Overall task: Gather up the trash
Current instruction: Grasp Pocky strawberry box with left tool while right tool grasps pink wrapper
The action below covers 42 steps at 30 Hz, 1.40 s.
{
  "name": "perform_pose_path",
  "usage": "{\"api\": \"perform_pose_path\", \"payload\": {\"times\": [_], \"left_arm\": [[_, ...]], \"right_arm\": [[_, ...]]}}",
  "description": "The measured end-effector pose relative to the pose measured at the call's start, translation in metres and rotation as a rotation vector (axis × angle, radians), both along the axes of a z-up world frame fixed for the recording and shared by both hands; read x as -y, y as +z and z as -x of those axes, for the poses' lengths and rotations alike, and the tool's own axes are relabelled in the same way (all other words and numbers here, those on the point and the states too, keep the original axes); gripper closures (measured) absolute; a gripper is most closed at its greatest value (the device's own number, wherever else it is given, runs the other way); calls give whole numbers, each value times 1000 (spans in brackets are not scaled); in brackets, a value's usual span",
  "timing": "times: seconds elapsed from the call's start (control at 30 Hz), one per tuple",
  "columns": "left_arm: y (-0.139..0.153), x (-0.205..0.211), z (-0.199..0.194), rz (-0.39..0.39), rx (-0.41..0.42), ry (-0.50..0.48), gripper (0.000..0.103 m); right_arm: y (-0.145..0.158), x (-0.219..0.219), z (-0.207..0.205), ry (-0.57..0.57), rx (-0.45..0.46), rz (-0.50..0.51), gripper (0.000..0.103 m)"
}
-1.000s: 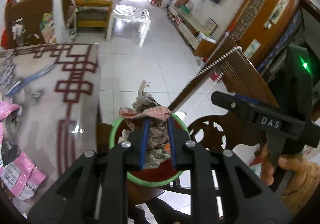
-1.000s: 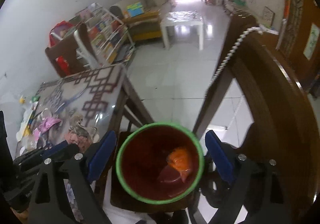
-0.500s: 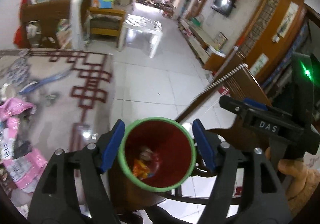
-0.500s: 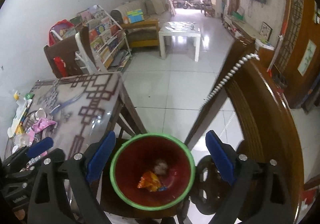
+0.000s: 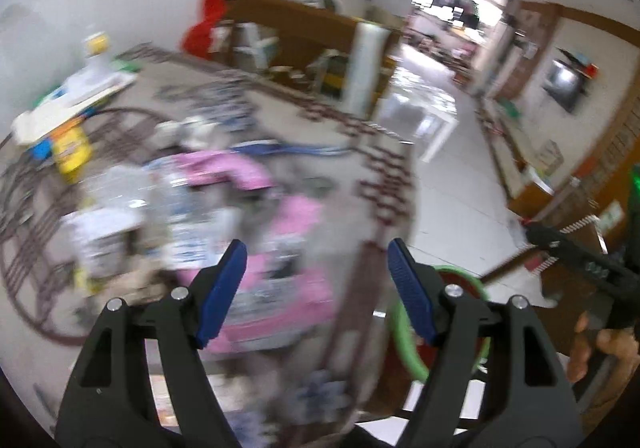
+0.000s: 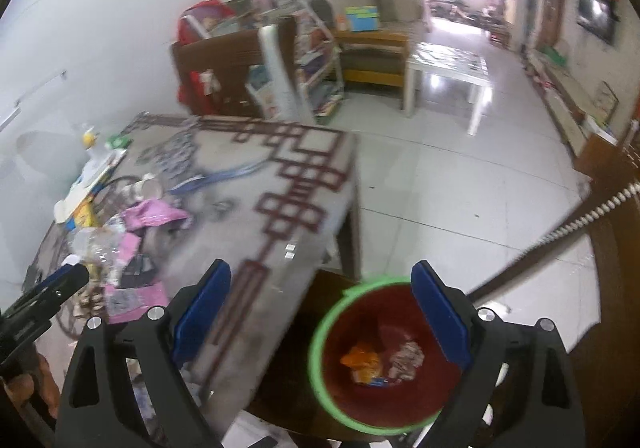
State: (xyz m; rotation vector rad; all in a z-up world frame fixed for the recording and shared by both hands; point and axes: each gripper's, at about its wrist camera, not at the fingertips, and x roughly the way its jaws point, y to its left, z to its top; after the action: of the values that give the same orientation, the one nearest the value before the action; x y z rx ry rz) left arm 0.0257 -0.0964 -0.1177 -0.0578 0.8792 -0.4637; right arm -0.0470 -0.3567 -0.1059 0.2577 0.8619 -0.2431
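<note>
A red bin with a green rim (image 6: 384,360) stands beside the table and holds an orange wrapper (image 6: 360,362) and crumpled paper (image 6: 406,358). My right gripper (image 6: 320,320) is open and empty above the bin's left edge. My left gripper (image 5: 318,290) is open and empty over the table's near corner, facing pink wrappers (image 5: 280,260) and other blurred litter. The bin's rim (image 5: 400,344) shows at the right in the left wrist view. The pink wrappers (image 6: 148,216) also lie at the table's left in the right wrist view.
The patterned table (image 6: 280,188) carries a clear plastic bottle (image 6: 92,244), yellow packets (image 6: 82,214) and a white cup (image 6: 148,188). A dark wooden chair back (image 6: 624,248) rises to the right of the bin. A bookshelf (image 6: 248,60) and white coffee table (image 6: 444,64) stand farther off.
My left gripper let go of the crumpled paper into the bin, opened, and swung left to the table's litter. My right gripper shifted left, staying open.
</note>
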Motion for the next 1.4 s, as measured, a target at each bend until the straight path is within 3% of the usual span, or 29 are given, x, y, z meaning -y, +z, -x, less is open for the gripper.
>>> {"api": "perform_pose_path", "payload": {"times": [0.2, 0.33, 0.47, 0.7, 0.8, 0.93, 0.97, 1.0, 1.17, 1.23, 1.33, 1.4], "left_arm": [[-35, -80, -8, -80, -71, 163, 29], [-51, -113, -2, -84, -99, 173, 29], [-61, -117, 12, -110, -66, -8, 29], [-87, -86, 38, -301, -83, -452, 21], [-103, -75, 36, -392, -88, -530, 17], [-123, -63, 32, -452, -97, -583, 17], [-125, -61, 32, -461, -93, -586, 20], [-129, -58, 34, -475, -80, -589, 36], [-130, -50, 44, -470, -29, -537, 43], [-126, -50, 49, -449, -21, -500, 51], [-116, -62, 47, -363, -58, -376, 60], [-102, -78, 44, -247, -86, -282, 60]], "right_arm": [[-1, -38, -25, 83, -3, 27, 14], [-6, -61, -44, 130, -25, 26, 14], [-7, -83, -61, 207, -45, 36, 14], [-3, -110, -92, 327, -54, 14, 11], [-7, -126, -101, 402, -84, -5, 8], [-28, -143, -108, 480, -167, -102, 7], [-35, -146, -109, 486, -189, -124, 7], [-39, -149, -109, 490, -204, -139, 7], [-65, -164, -113, 514, -287, -163, 7], [-74, -169, -116, 520, -316, -152, 7], [-84, -174, -120, 537, -339, -171, 7], [-90, -173, -122, 534, -353, -185, 7]]}}
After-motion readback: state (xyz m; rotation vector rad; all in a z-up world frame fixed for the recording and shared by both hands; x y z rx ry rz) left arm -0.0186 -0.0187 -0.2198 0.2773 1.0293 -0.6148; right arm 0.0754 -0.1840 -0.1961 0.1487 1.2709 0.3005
